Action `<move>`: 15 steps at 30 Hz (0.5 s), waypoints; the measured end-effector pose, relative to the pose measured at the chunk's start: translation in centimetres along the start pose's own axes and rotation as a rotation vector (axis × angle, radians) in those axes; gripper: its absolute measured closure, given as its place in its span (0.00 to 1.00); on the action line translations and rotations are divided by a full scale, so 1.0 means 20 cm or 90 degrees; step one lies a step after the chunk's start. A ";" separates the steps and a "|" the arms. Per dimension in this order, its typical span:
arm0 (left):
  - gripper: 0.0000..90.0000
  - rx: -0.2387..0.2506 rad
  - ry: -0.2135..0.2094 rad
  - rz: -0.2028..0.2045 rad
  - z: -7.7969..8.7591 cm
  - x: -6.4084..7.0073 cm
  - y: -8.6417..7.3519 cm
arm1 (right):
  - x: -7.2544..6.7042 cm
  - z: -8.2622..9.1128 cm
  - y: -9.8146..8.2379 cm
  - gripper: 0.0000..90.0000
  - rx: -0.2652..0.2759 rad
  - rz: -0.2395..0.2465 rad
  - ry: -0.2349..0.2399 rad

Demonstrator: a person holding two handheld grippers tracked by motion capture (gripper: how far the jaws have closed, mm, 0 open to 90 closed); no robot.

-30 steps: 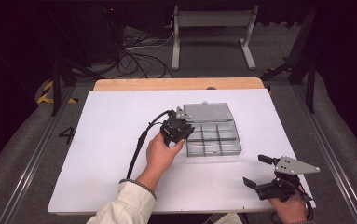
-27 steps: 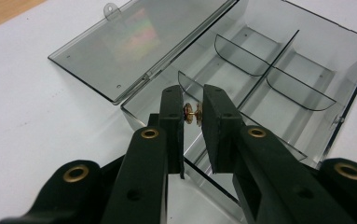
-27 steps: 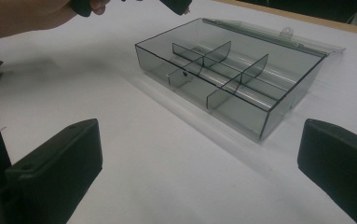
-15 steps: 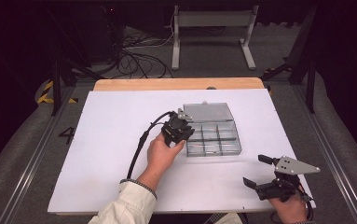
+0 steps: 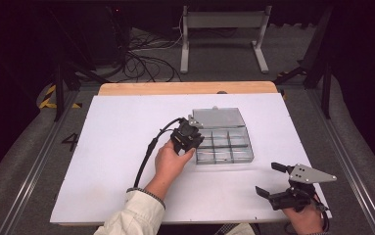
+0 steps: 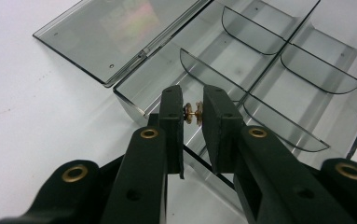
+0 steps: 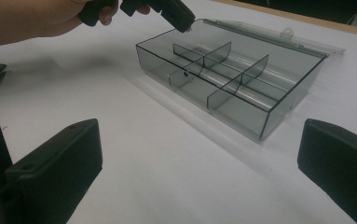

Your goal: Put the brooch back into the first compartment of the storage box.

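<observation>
One brass piece (image 6: 193,112) (shape unclear) pinched in left claw (image 6: 193,115).

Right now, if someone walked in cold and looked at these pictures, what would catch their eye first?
Probably the clear compartment box lying open in the middle of the white table, lid folded flat behind it. Next, the left gripper at the box's near-left corner, pinching a tiny brass part just above a compartment. The right gripper waits open at the table's near-right corner.

The small brass part (image 6: 194,113) is half hidden between the pads.
</observation>
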State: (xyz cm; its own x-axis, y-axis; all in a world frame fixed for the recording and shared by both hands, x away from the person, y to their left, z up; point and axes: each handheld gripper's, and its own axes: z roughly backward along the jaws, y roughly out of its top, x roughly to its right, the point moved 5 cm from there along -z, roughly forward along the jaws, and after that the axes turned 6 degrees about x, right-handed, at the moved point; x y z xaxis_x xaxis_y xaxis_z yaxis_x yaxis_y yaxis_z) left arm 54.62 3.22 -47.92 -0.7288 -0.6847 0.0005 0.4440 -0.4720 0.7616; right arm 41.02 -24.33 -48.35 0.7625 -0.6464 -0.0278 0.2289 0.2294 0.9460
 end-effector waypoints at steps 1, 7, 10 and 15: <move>0.85 0.001 0.000 -0.002 0.00 0.00 0.00 | 0.00 0.00 0.00 0.01 0.000 -0.001 0.002; 0.77 0.010 -0.004 -0.004 0.02 0.01 0.01 | 0.00 0.00 0.00 0.01 0.001 -0.001 0.006; 0.75 0.018 -0.011 -0.004 0.04 0.02 0.02 | 0.00 0.00 0.00 0.01 0.003 -0.002 0.005; 0.70 0.037 -0.023 -0.004 0.09 0.03 0.04 | 0.00 0.00 0.00 0.01 0.004 -0.003 0.005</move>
State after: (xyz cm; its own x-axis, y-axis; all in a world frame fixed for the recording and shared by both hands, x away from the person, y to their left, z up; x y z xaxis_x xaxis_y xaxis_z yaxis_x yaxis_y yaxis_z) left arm 53.55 3.50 -46.15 -0.7502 -0.6609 0.0181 0.4090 -0.4425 0.7981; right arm 41.01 -24.28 -48.34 0.7663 -0.6415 -0.0346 0.2290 0.2224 0.9477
